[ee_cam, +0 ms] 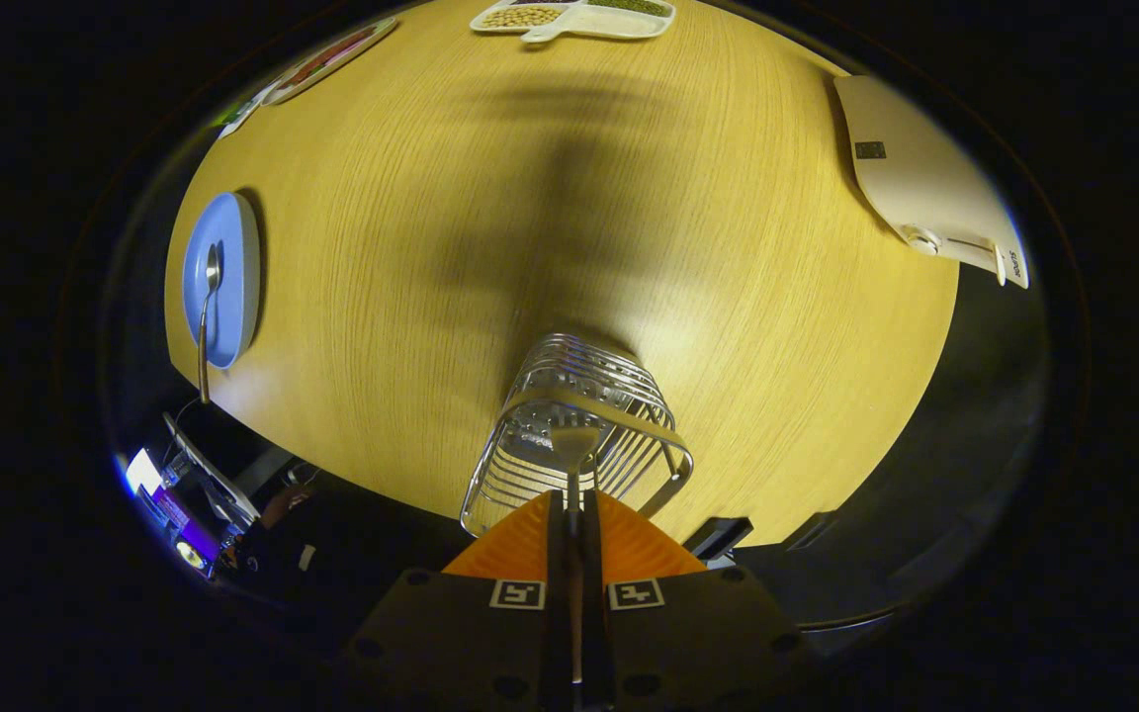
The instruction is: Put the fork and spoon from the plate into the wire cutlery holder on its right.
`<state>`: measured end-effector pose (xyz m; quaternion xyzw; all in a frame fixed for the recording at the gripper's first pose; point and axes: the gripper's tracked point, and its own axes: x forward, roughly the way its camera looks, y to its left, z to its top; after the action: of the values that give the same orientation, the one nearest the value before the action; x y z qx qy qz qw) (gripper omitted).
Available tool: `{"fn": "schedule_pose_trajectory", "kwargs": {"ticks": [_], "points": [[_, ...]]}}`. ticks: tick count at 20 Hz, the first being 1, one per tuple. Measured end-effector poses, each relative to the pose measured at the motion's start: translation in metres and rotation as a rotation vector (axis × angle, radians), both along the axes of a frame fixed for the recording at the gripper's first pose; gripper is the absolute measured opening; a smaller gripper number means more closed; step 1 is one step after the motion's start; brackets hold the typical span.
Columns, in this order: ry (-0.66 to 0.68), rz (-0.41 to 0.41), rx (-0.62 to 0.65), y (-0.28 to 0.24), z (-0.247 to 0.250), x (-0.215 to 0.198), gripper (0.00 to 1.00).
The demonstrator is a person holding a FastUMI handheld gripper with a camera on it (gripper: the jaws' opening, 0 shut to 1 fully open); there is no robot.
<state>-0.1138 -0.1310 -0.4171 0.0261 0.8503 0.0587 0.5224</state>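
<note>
Count taken at the counter (569, 227): one counter of pale wood grain; one blue plate (233, 272); one spoon (207, 316) lying across that plate; one wire cutlery holder (579, 435); one fork (574, 445), its handle clamped between the fingers of the one gripper (574, 509), its head over the holder; one divided white tray (579, 18) with food in its compartments at the far side; one flat beige device (925, 183); one long patterned dish (332, 57) beyond the plate.
</note>
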Motion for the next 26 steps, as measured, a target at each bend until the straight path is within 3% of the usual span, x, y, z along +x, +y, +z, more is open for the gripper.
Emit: {"fn": "schedule_pose_trajectory", "kwargs": {"ticks": [5, 8, 13, 16, 17, 20, 26], "points": [[-0.041, -0.027, 0.024, 0.001, 0.002, 0.007, 0.13], [-0.167, -0.076, 0.039, 0.002, 0.011, 0.023, 0.24], [-0.401, -0.173, 0.066, 0.008, 0.045, 0.047, 0.32], [-0.527, -0.160, 0.092, 0.030, 0.076, 0.058, 0.36], [-0.559, -0.150, 0.111, 0.043, 0.087, 0.061, 0.41], [-0.610, -0.157, 0.237, 0.111, 0.116, 0.066, 0.43], [-0.554, -0.168, 0.429, 0.251, 0.117, 0.067, 0.45]]}}
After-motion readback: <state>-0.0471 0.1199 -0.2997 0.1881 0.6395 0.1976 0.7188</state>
